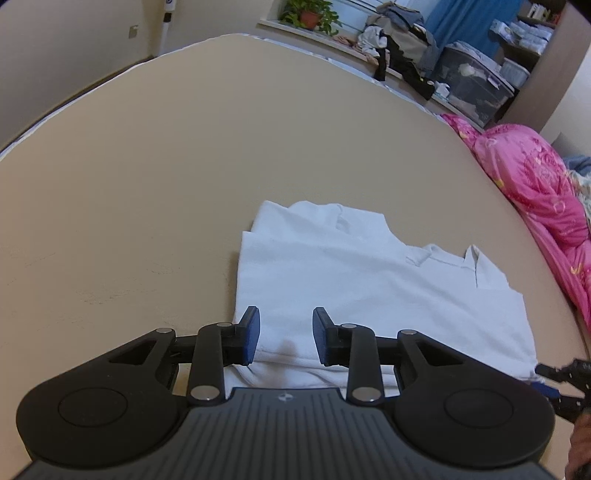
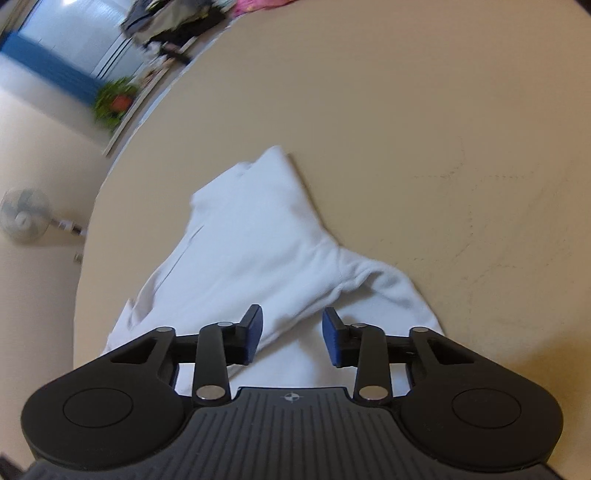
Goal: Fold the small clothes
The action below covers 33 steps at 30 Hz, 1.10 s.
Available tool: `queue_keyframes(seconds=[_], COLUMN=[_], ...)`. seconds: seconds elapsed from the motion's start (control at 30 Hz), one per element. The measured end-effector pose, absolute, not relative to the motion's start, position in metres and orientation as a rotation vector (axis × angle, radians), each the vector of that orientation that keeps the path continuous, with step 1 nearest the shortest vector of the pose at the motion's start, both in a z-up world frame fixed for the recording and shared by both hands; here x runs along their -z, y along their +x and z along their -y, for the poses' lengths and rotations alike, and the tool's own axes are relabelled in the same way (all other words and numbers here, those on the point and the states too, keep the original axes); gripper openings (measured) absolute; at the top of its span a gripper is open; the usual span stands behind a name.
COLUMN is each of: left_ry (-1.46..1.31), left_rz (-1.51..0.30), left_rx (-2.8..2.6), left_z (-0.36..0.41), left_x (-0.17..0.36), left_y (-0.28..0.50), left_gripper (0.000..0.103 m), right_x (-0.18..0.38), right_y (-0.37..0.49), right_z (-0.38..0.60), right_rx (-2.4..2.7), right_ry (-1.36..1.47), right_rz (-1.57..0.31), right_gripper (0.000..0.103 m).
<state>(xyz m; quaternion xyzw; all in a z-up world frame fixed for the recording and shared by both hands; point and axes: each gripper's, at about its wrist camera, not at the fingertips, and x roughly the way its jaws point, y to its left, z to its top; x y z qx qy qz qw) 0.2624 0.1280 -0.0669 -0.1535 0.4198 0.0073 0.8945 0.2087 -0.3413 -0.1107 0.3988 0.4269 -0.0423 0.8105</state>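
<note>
White cotton, a partly folded shirt, lies flat on your tan bed, close to the bed's near edge and toward its right side. A pink quilt is bunched along the right edge, just beside the shirt but not on it. Beyond the far edge you have a potted plant on a sill, a heap of clothes and a clear storage box; a standing fan sits off the bed's side. Nothing lies on the shirt itself. Its collar faces the quilt, so its long axis runs roughly along the near edge. Your left tool hovers over the hem, jaws partly apart, no cloth pinched. Your right tool is also partly apart above a raised fold, with the pads not pressing it.
</note>
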Motion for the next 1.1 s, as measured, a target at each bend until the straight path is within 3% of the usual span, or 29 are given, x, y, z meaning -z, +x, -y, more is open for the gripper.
queue_keyframes(seconds=[0.07,0.13,0.23,0.53,0.7,0.77,0.83,0.9,0.93,1.1], left_ry=[-0.307,-0.304,-0.307,-0.274,-0.249,-0.235,-0.219,-0.201,-0.188,-0.188], left_rz=[-0.876,-0.881,-0.878,-0.903,-0.982,-0.954,-0.926,-0.943,-0.959,-0.948], left_rx=[-0.016,-0.012,-0.008,0.021,-0.039,-0.037,-0.017,-0.011,-0.019,-0.025], left_z=[-0.127,-0.127,-0.129,-0.125,-0.129,-0.126,-0.121,-0.118,-0.118,-0.119], left_x=[0.068,0.069,0.069,0.073,0.090,0.084,0.081,0.086,0.089,0.090], left_y=[0.261,0.260,0.261,0.264,0.271,0.268,0.265,0.265,0.265,0.260], left_gripper=[0.035,0.035,0.035,0.035,0.035,0.035,0.035,0.035,0.035,0.035], right_x=[0.120,0.126,0.125,0.126,0.088,0.083,0.097,0.123,0.132,0.125], right_y=[0.214,0.216,0.208,0.188,0.202,0.214,0.231,0.239,0.237,0.229], right_z=[0.346,0.353,0.360,0.365,0.336,0.327,0.325,0.334,0.340,0.342], right_rx=[0.131,0.148,0.161,0.265,0.121,0.064,0.059,0.160,0.188,0.184], right_ry=[0.891,0.961,1.024,1.042,0.826,0.726,0.691,0.704,0.725,0.654], right_rz=[-0.905,-0.896,-0.847,-0.829,-0.765,-0.739,-0.773,-0.881,-0.911,-0.865], right_gripper=[0.018,0.008,0.004,0.006,0.010,0.022,0.026,0.022,0.009,0.010])
